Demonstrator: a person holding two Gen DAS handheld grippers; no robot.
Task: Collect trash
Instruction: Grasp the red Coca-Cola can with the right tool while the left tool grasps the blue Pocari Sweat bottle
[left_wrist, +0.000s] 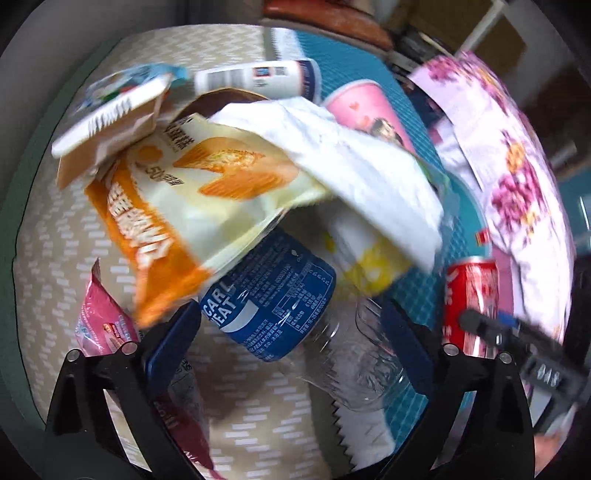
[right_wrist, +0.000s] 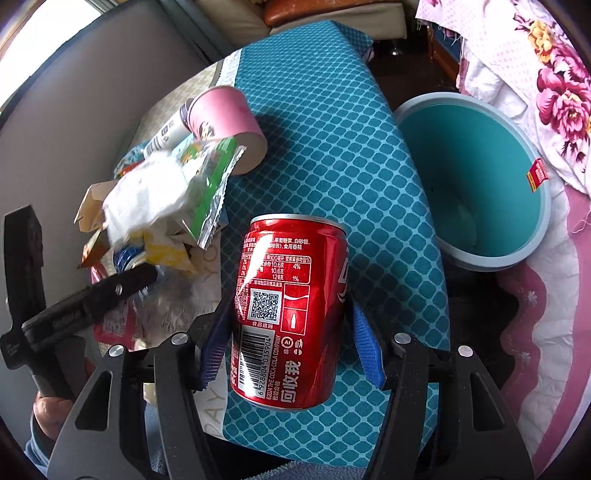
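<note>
Red can (right_wrist: 291, 314) clamped in right tool (right_wrist: 291, 347); bottle (left_wrist: 295, 314) between wide-open left tool (left_wrist: 291, 354).

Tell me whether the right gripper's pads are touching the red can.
Touching. In the right wrist view both blue pads of the right gripper press against the sides of the red can, which hangs clamped between them above the table.

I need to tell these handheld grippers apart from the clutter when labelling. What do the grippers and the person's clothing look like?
Both grippers, left gripper and right gripper, share black angular plastic arms with silver round bolts and ribbed blue pads on the fingers. A blue sleeve shows at the person's wrist.
</note>
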